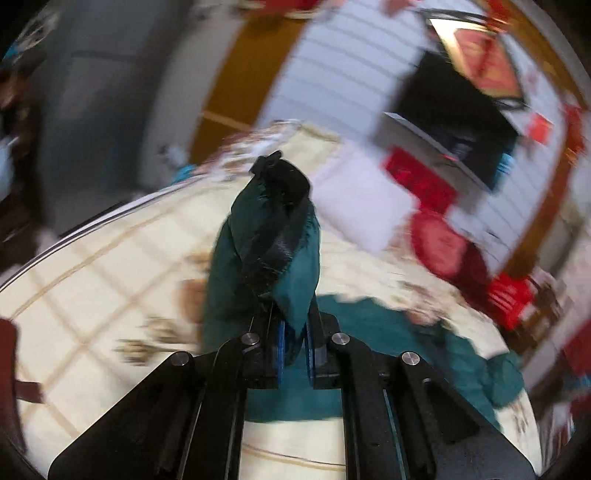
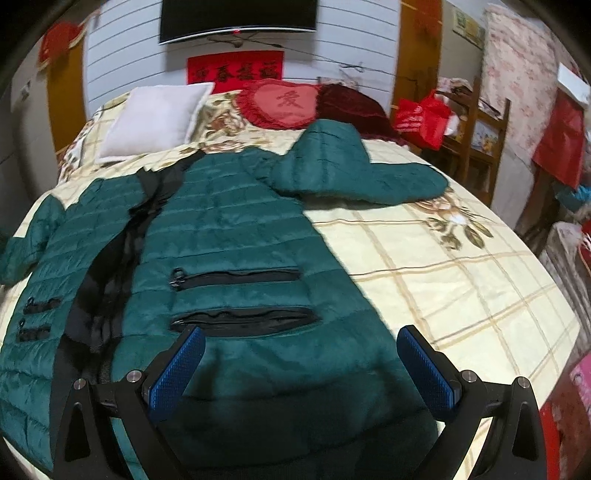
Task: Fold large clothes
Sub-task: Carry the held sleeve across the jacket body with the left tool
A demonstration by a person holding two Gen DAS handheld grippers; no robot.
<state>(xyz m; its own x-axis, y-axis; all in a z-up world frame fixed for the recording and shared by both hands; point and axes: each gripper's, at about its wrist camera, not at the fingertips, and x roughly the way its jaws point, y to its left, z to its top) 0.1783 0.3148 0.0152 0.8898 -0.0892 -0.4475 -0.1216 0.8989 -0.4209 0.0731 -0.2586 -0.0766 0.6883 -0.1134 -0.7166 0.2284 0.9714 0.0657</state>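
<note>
A large dark green quilted jacket [image 2: 229, 236] lies spread open on the bed, front up, with black lining and zip pockets showing. Its right sleeve [image 2: 354, 177] lies folded across near the top. My right gripper [image 2: 301, 363] is open, its blue pads just above the jacket's lower hem, holding nothing. In the blurred left wrist view my left gripper [image 1: 295, 347] is shut on a bunched green part of the jacket [image 1: 266, 254] with black trim, lifted above the bed; the rest of the jacket [image 1: 424, 354] trails on the bedspread.
The bed has a cream checked floral bedspread [image 2: 424, 266]. A white pillow [image 2: 151, 122], a red heart cushion [image 2: 284, 105] and a dark red blanket [image 2: 351, 107] lie at its head. A wooden shelf with a red bag [image 2: 424, 118] stands to the right. A TV [image 2: 238, 14] hangs on the wall.
</note>
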